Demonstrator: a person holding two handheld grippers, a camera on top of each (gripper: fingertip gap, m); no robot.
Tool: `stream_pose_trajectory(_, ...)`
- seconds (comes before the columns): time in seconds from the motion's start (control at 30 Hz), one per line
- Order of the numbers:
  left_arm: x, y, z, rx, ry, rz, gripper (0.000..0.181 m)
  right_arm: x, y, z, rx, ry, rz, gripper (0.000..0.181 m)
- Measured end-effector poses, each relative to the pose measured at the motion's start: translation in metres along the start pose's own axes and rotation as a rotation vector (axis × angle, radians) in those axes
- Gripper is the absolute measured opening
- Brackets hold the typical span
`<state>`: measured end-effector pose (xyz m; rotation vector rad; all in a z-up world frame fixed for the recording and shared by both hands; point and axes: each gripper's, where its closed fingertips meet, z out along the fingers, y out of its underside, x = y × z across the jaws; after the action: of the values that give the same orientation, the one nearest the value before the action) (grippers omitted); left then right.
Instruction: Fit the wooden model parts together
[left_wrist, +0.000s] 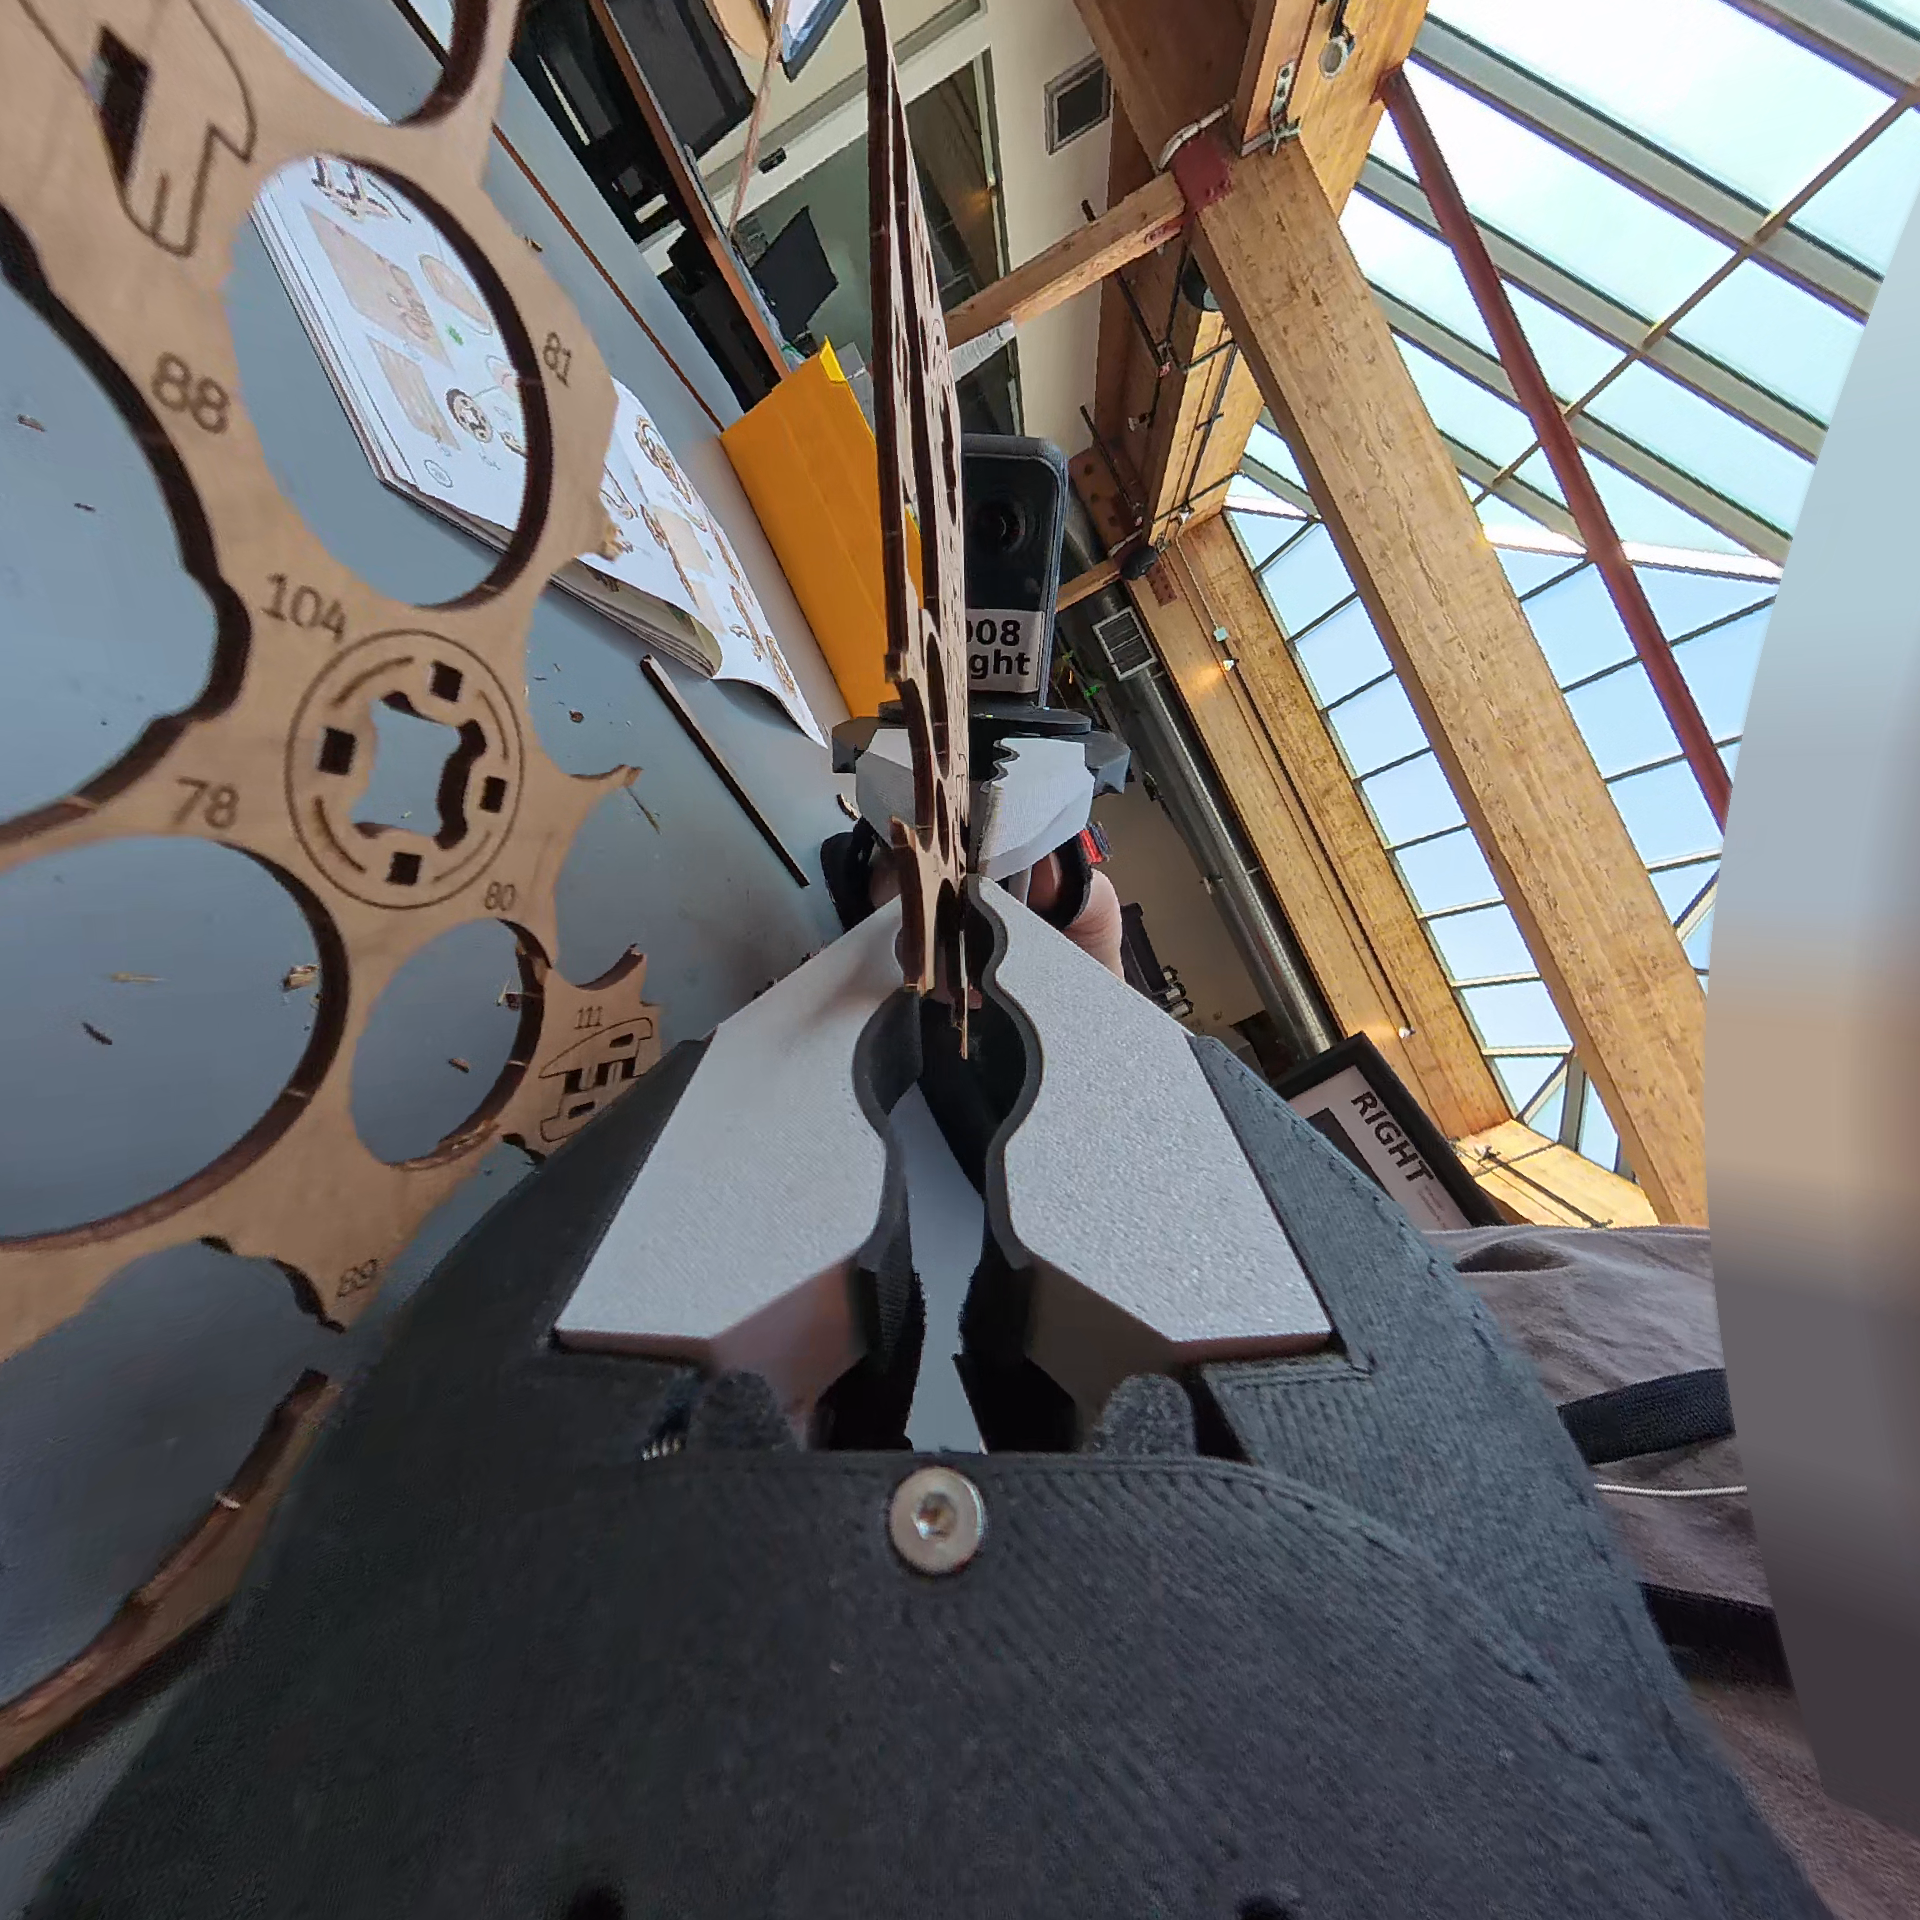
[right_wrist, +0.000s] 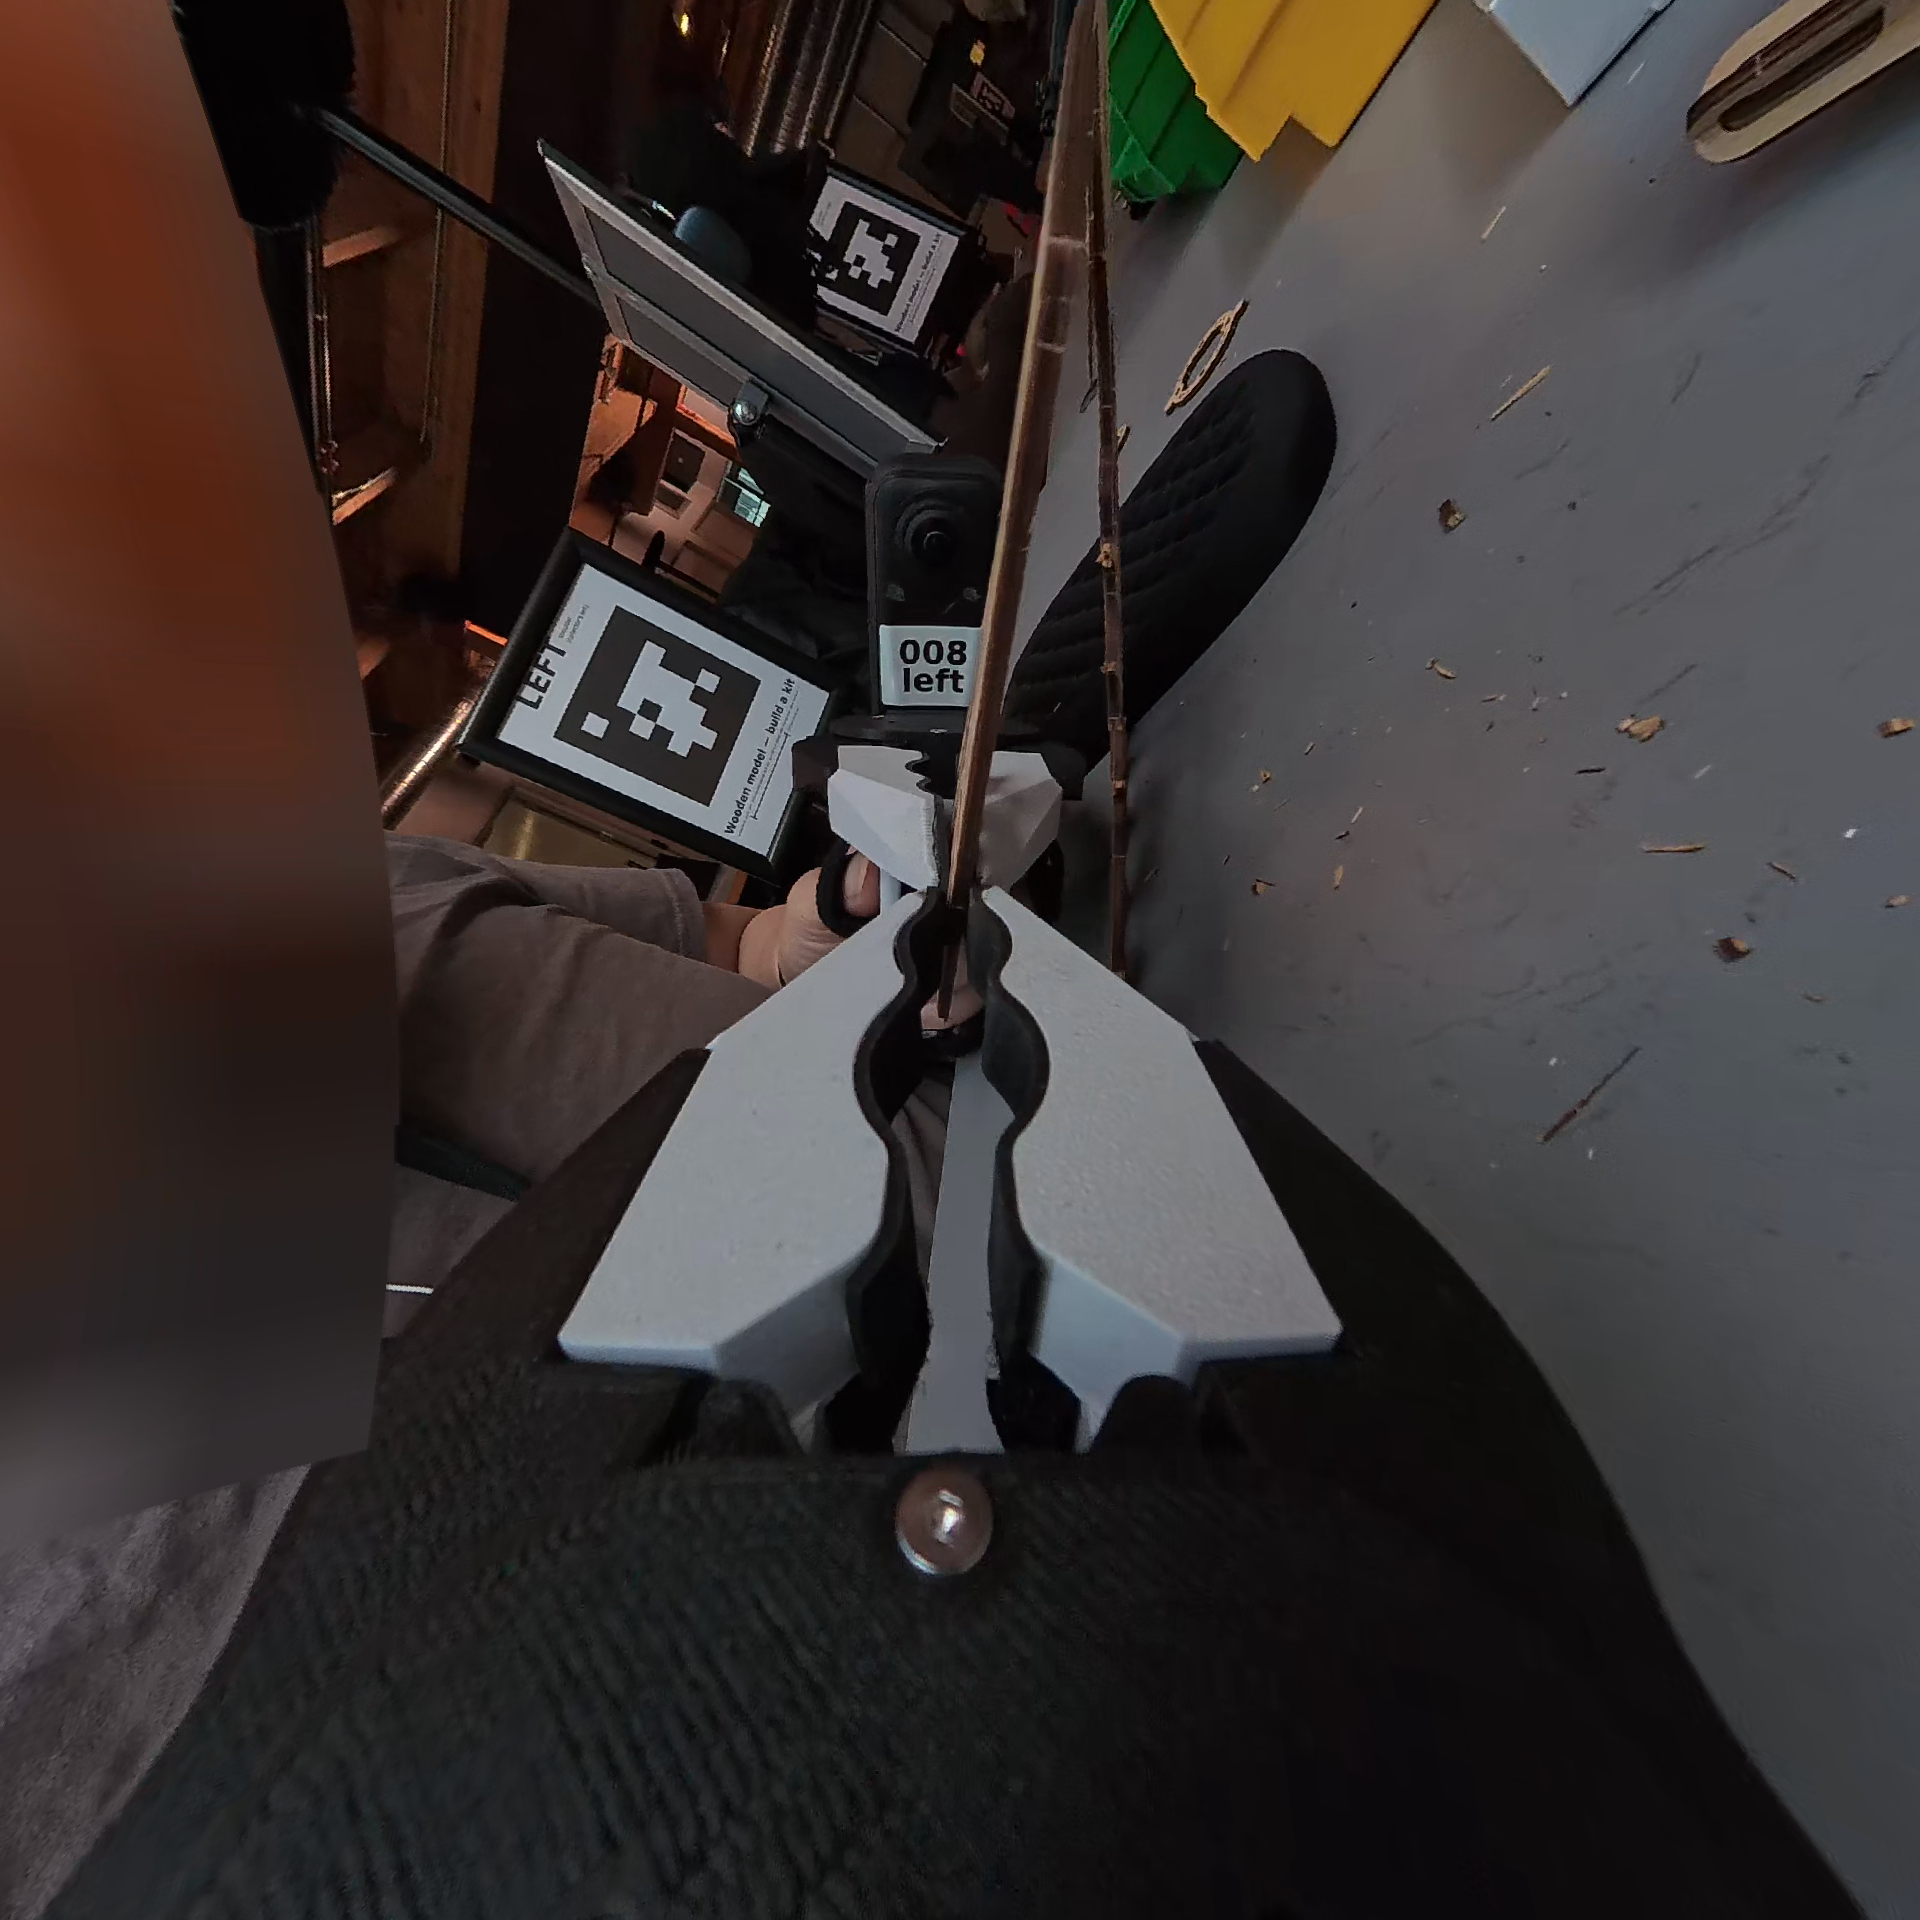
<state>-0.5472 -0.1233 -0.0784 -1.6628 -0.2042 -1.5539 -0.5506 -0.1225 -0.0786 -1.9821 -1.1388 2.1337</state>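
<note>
A thin wooden part sheet (left_wrist: 920, 520) with punched-out holes stands edge-on between both grippers. My left gripper (left_wrist: 961, 904) is shut on its near edge. My right gripper (left_wrist: 977, 800) faces it from the far side and is shut on the same sheet. In the right wrist view the sheet (right_wrist: 1023, 416) rises from my right gripper (right_wrist: 951, 904), with the left gripper (right_wrist: 940, 810) just beyond. A second, larger wooden sheet (left_wrist: 291, 644) with round cut-outs and numbered parts fills the left of the left wrist view. It shows edge-on in the right wrist view (right_wrist: 1110, 540).
On the grey table (right_wrist: 1558, 935) are an open instruction booklet (left_wrist: 665, 520), a yellow bin (left_wrist: 810, 499), a green bin (right_wrist: 1153, 114), a black oval pad (right_wrist: 1174, 540), a loose wooden piece (right_wrist: 1787, 83) and wood splinters (right_wrist: 1642, 727). Framed marker cards (right_wrist: 655, 707) stand near the person's body. Less than 4 cm separates the two grippers' tips.
</note>
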Motion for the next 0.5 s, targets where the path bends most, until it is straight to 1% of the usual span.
stream_pose_trajectory(0.1,-0.002,0.001,0.000,-0.002,-0.016,0.003,0.001,0.002,0.000,0.000,0.001,0.011,0.005,0.004)
stream_pose_trajectory(0.13,-0.003,0.001,0.000,-0.004,-0.020,0.002,0.001,0.004,0.001,0.000,-0.003,0.022,0.003,0.002)
stream_pose_trajectory(0.3,-0.008,0.002,0.000,-0.010,-0.054,0.001,0.000,0.011,0.003,0.000,-0.024,0.086,-0.037,0.004)
stream_pose_trajectory(0.5,-0.010,0.003,0.000,-0.015,-0.081,-0.001,0.000,0.015,0.005,0.001,-0.033,0.127,-0.067,0.006)
